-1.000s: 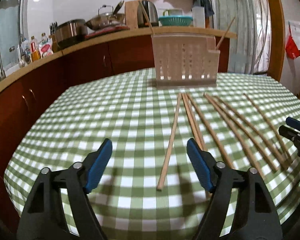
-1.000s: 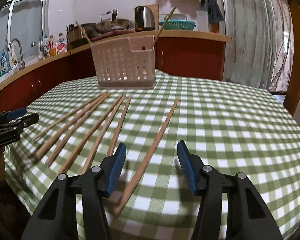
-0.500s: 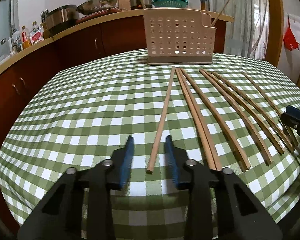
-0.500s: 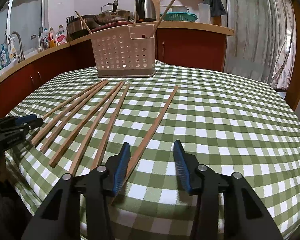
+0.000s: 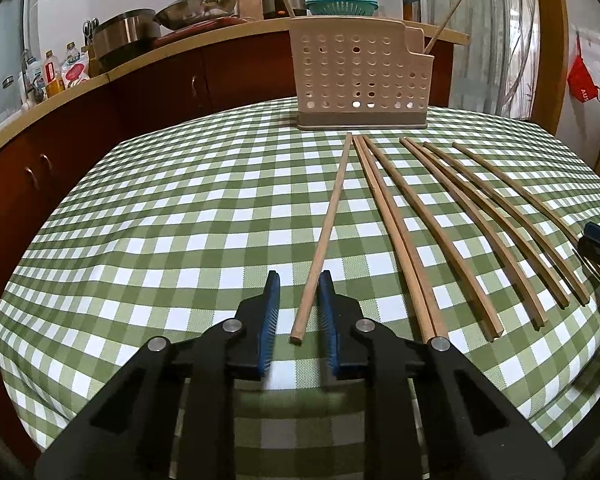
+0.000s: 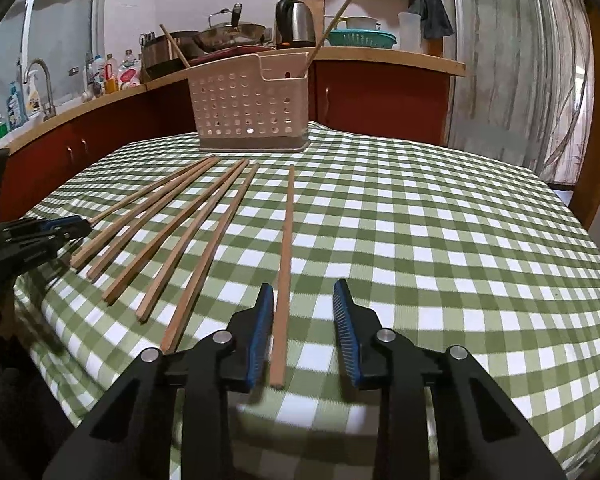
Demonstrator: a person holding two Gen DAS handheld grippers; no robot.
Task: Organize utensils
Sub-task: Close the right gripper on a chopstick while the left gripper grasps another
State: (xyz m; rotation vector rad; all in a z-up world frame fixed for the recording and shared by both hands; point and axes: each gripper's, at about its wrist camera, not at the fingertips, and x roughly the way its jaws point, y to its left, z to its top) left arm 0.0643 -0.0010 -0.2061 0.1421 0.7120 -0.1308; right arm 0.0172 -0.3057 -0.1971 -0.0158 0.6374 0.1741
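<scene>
You've set each gripper over the near end of an outer chopstick on the tabletop [image 5: 172, 208], so both lift together toward the basket [image 5: 360, 76]; left gripper [image 5: 298, 308] closing on the leftmost stick [image 5: 328, 232], pads not quite pressing; right gripper [image 6: 302, 328] closing, rightmost stick [image 6: 286, 248] against its left pad only.

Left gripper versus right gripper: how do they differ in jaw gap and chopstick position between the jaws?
The left gripper has a narrow gap; the right gripper a wider one. The leftmost chopstick sits near mid-gap in the left gripper; the rightmost chopstick lies beside one pad of the right gripper. Shared: both jaws are closing over a chopstick's near end, neither gripping yet.
</scene>
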